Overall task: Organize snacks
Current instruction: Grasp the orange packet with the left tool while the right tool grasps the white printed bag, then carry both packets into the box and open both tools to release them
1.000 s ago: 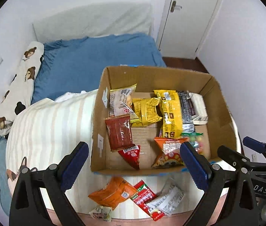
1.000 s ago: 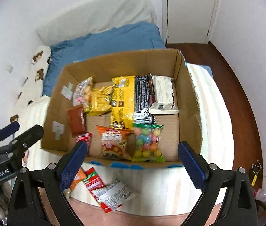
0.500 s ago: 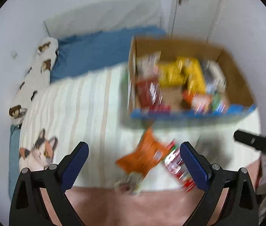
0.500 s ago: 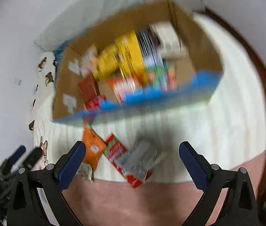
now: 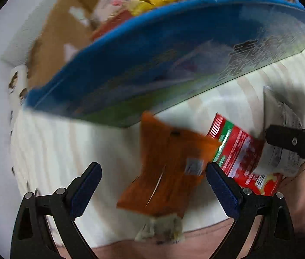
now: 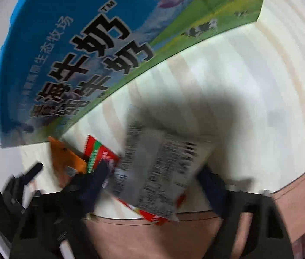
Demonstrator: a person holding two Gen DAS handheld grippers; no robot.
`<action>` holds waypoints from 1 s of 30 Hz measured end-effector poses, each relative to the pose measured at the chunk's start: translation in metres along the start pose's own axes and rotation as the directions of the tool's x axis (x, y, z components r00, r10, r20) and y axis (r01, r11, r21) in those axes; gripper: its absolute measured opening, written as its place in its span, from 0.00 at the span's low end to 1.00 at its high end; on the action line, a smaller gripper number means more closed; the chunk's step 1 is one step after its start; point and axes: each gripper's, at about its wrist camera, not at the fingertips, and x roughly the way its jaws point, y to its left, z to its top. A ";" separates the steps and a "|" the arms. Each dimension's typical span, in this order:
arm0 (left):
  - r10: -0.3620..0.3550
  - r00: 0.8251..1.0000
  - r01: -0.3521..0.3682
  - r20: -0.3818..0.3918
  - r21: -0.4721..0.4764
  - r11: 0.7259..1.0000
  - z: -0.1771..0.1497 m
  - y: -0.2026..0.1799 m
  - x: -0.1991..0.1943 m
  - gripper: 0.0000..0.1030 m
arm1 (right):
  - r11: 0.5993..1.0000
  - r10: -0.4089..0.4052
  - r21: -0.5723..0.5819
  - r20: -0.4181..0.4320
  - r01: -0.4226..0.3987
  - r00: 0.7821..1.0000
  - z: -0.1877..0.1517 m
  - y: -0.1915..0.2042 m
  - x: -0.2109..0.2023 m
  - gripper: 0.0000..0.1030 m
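Your stock: several snacks already in the carton (image 5: 143, 49), whose side reads "牛奶" and "生态牧场". Left on the striped bed (image 6: 249, 69) beside it: orange packet (image 5: 169, 168), red-and-green packet (image 5: 239, 151), silver packet (image 6: 159, 168). Your left gripper (image 5: 152, 187) has fingers apart over the orange packet. Your right gripper (image 6: 154, 181) has been closing, fingers straddling the silver packet; contact unclear.

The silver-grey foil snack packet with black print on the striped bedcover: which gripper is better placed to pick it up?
Right. The right gripper has the silver-grey foil packet between its closing jaws, while the open left gripper straddles the orange snack packet.
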 end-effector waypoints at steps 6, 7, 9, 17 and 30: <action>-0.157 0.986 0.145 -0.061 -0.159 0.976 -0.008 0.010 0.011 0.63 | 0.982 -0.061 -0.182 -0.014 0.058 0.998 -0.006 -0.008 -0.013 0.58; -0.190 0.979 0.171 -0.073 -0.215 0.962 -0.014 0.015 0.013 0.63 | 0.975 -0.074 -0.210 -0.016 0.069 0.997 -0.011 -0.008 -0.014 0.58; -0.267 0.959 0.221 -0.093 -0.340 0.914 -0.029 0.026 0.019 0.63 | 0.950 -0.117 -0.295 -0.030 0.103 0.993 -0.020 -0.008 -0.015 0.58; -0.362 0.927 0.264 -0.095 -0.522 0.811 -0.092 0.027 0.031 0.63 | 0.870 -0.215 -0.470 -0.093 0.148 0.972 -0.072 -0.019 -0.009 0.55; -0.277 0.960 0.216 -0.047 -0.503 0.837 -0.095 0.005 0.016 0.59 | 0.931 -0.164 -0.337 -0.036 0.142 0.986 -0.075 -0.045 -0.004 0.53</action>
